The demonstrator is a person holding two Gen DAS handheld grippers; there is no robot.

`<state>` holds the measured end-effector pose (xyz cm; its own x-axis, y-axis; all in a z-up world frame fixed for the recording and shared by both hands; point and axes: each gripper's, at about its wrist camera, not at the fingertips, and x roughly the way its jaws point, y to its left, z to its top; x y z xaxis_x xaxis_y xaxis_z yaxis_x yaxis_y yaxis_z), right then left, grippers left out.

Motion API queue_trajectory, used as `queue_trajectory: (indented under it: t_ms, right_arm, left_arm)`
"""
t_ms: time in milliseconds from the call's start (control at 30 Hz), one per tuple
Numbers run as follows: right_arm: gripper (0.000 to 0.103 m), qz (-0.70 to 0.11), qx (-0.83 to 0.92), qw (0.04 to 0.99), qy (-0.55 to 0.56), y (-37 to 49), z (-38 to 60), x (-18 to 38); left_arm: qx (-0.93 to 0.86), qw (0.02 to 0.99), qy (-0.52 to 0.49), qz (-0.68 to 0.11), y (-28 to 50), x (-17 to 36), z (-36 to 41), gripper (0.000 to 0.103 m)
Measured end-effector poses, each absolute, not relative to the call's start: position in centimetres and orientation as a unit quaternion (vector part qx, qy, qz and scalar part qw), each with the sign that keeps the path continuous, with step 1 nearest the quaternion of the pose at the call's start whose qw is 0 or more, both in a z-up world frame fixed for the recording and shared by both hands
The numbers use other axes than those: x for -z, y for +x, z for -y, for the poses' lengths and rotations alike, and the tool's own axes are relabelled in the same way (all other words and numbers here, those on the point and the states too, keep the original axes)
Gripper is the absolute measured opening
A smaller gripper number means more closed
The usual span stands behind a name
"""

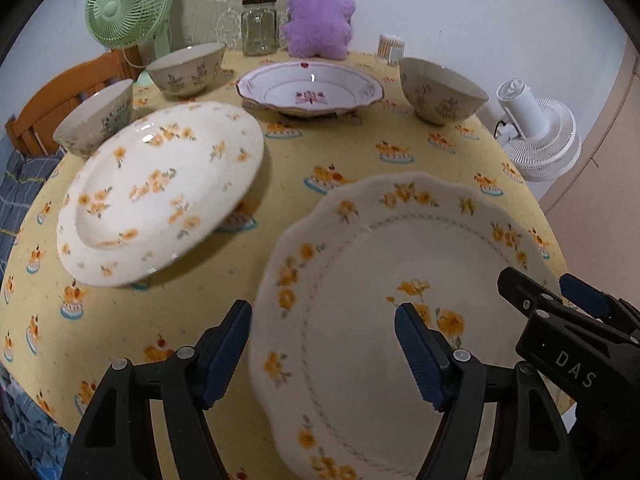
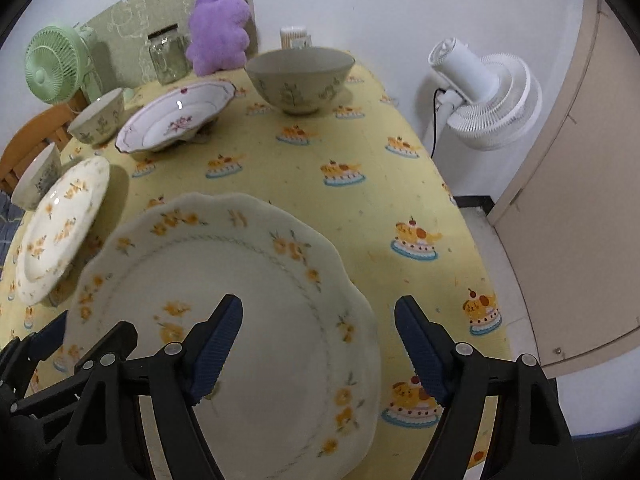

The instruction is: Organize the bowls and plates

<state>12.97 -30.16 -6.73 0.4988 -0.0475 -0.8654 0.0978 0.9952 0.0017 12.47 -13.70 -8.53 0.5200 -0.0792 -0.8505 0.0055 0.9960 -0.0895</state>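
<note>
A large scalloped plate (image 1: 380, 320) (image 2: 248, 320) with orange flowers lies on the yellow tablecloth at the near edge. My left gripper (image 1: 324, 344) straddles its left rim, one finger over the cloth and one over the plate's inside, open. My right gripper (image 2: 318, 344) straddles its right rim the same way, open. No pad visibly presses the plate. A round flowered plate (image 1: 160, 192) (image 2: 60, 232) sits tilted to the left. A pink-patterned deep plate (image 1: 310, 88) (image 2: 176, 120) is at the back. Three leaf-patterned bowls (image 1: 188, 72) (image 1: 96, 120) (image 1: 440, 92) stand around them.
Along the back of the table stand a green fan (image 1: 128, 4), a glass jar (image 1: 259, 26), a purple plush (image 1: 320, 16) and a toothpick holder (image 1: 391, 49). A white fan (image 2: 488, 96) is on the floor right of the table. A wooden chair (image 1: 52, 96) is at the left.
</note>
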Motion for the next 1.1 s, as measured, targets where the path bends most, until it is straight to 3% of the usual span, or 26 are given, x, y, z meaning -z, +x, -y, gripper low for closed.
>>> queue_trajectory:
  t_ms: [67,133,1100]
  right_arm:
    - [0.063,-0.512,0.026,0.858,0.026,13.2,30.3,7.3]
    - [0.061,-0.519,0.017,0.854,0.024,13.5,30.3,7.7]
    - [0.061,-0.541,0.006,0.841,0.021,20.5,29.8,8.4]
  left_arm:
    - [0.018,0.868,-0.039,-0.494,12.5,8.8,14.0,0.073]
    - [0.012,0.868,-0.040,-0.495,12.5,8.8,14.1,0.072]
    - [-0.012,0.861,-0.019,-0.508,18.6,9.4,13.9,0.071]
